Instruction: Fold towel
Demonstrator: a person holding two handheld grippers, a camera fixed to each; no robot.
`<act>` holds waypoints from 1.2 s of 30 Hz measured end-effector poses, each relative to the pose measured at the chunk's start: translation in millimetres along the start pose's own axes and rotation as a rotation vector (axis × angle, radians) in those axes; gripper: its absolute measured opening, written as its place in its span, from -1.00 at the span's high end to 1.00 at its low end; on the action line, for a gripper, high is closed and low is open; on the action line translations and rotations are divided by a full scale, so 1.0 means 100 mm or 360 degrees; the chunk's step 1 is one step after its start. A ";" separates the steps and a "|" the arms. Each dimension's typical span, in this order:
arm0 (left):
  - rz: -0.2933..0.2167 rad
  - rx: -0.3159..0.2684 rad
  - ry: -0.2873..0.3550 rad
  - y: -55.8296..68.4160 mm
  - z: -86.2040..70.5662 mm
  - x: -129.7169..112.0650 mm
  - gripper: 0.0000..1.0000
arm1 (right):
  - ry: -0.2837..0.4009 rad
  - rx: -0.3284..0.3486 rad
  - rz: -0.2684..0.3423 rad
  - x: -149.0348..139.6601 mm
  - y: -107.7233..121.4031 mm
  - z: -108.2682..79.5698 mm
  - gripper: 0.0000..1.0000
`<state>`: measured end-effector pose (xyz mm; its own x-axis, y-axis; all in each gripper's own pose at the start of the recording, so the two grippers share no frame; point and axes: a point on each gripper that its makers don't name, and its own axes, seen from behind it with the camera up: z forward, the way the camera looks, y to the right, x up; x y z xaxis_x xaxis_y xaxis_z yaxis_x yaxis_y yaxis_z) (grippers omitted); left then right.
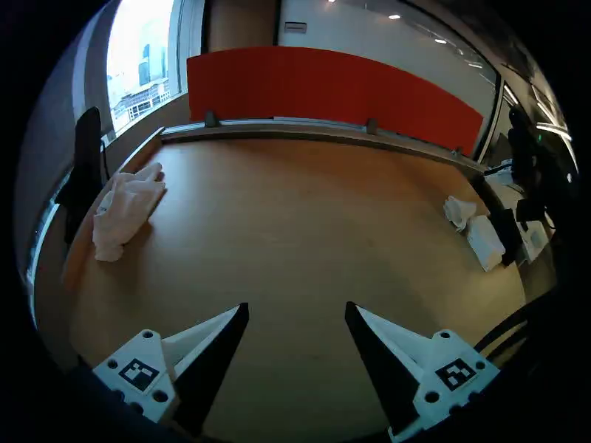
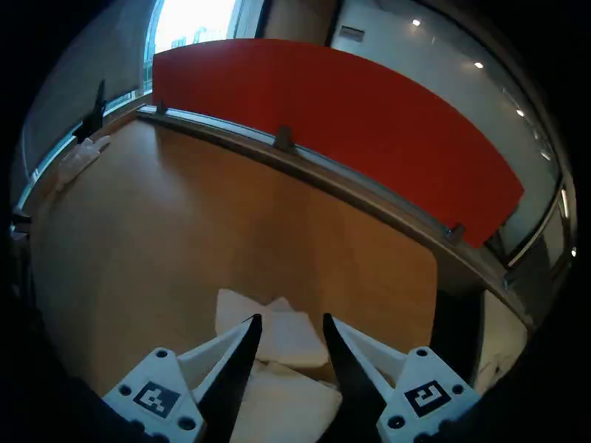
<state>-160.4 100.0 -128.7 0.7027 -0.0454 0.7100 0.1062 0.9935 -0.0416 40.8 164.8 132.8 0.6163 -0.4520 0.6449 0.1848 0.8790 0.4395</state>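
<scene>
Two grippers hold nothing: the left gripper [image 1: 295, 304] gapes wide over the bare table [image 1: 295, 221], while the right gripper [image 2: 291, 317] hangs narrowly open just above the folded pile [image 2: 288, 343]. Farther off, at the table's left edge, the crumpled towel [image 1: 122, 210] looks soft, light and limp; a corner seems the best hold.

On the table [image 1: 295, 221], towel [image 1: 122, 210] left, 2 towels [image 1: 484, 240] right.
</scene>
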 end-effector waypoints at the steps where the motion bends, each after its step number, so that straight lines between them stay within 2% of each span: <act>1: -0.0001 0.0001 0.0000 0.00 0.01 0.00 -0.94 | -0.0002 0.0003 -0.0002 0.00 0.00 0.01 -0.26; 11: -0.0011 0.0018 -0.0009 -0.03 0.07 0.04 -0.94 | -0.0047 0.0034 -0.0004 -0.02 0.00 0.21 -0.26; 14: -0.0016 0.0023 -0.0009 -0.04 0.09 0.05 -0.94 | -0.0077 0.0048 0.0005 -0.06 0.02 0.31 -0.32; 24: -0.0024 0.0036 -0.0027 -0.08 0.17 0.07 -0.94 | -0.0296 0.0148 0.0087 -0.32 0.07 0.75 -0.38; 30: -0.0030 0.0041 -0.0045 -0.09 0.21 0.06 -0.94 | -0.0424 0.0190 0.0127 -0.39 0.06 0.94 -0.38; 36: -0.0025 0.0051 -0.0063 -0.09 0.21 0.03 -0.94 | -0.0501 0.0203 0.0205 -0.42 0.03 1.13 -0.38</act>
<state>-174.4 92.8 -111.1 0.6724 -0.0576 0.7379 0.0940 0.9955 -0.0080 -71.2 169.0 177.4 0.3589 -0.3807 0.8522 0.0119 0.9148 0.4037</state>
